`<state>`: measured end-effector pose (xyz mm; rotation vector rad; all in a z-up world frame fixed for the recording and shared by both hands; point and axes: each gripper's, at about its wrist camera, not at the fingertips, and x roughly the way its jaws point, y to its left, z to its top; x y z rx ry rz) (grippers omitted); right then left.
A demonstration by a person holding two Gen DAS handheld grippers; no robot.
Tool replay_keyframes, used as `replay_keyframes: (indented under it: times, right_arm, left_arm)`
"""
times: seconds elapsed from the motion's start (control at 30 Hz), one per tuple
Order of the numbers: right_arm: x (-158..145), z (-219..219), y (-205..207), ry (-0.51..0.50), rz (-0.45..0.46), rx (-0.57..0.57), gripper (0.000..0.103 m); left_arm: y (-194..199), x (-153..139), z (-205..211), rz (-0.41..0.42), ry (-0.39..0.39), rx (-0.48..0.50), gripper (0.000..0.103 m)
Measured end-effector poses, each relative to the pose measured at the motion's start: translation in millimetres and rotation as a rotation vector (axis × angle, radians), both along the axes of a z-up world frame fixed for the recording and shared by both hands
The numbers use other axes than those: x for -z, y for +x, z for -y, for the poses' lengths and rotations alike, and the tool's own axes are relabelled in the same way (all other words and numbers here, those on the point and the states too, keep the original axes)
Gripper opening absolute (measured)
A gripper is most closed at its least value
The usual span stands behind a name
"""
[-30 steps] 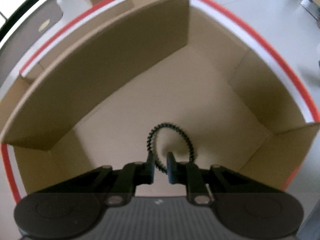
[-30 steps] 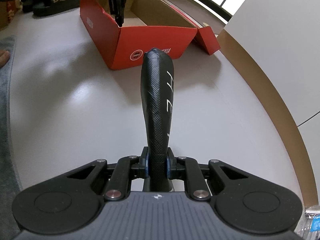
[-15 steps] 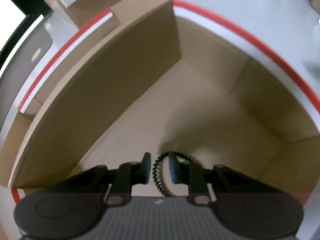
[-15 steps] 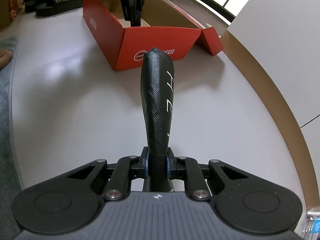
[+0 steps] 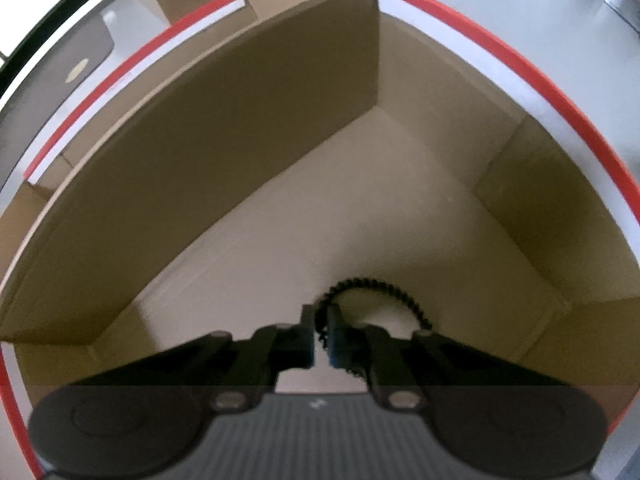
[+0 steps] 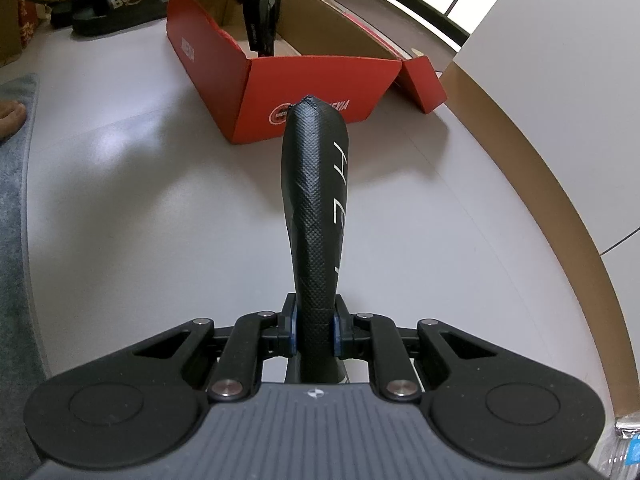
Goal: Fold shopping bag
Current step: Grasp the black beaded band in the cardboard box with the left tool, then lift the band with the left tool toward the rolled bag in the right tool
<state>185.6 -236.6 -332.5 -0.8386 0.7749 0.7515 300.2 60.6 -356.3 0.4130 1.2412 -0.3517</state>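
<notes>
Left wrist view looks steeply down into an open red box (image 5: 516, 56) with brown cardboard walls inside. The left gripper (image 5: 320, 336) has just been closing, and its jaws now stand nearly together, pinching a black coiled hair tie (image 5: 384, 290) that loops out to the right over the box floor. This picture is somewhat blurred.

Right wrist view shows the right gripper (image 6: 314, 330) holding at a narrow width the folded shopping bag (image 6: 314, 184), a black textured roll with white letters, which sticks out forward above the pale floor (image 6: 140, 200). Beyond it stands the red box (image 6: 316, 92), with the left gripper (image 6: 260, 20) reaching down into it. Black slippers (image 6: 116, 4) lie at far left.
</notes>
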Motion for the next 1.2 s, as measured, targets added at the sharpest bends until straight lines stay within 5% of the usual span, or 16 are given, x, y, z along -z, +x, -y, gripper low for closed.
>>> replay_keyframes:
  times: [0.4, 0.7, 1.03, 1.2]
  right_arm:
    - [2, -4, -3, 0.016, -0.004, -0.001, 0.017]
    - [-10, -11, -3, 0.082, 0.012, 0.011, 0.017]
    - [1, -12, -11, 0.057, -0.011, -0.008, 0.017]
    - [2, -13, -14, 0.053, -0.016, -0.015, 0.017]
  left_arm:
    - [-33, -74, 4, 0.204, -0.091, -0.119, 0.003]
    - [-45, -106, 18, 0.302, -0.095, -0.091, 0.000]
    - [18, -31, -24, 0.201, -0.036, -0.007, 0.012]
    - [43, -8, -41, 0.135, -0.015, -0.088, 0.012]
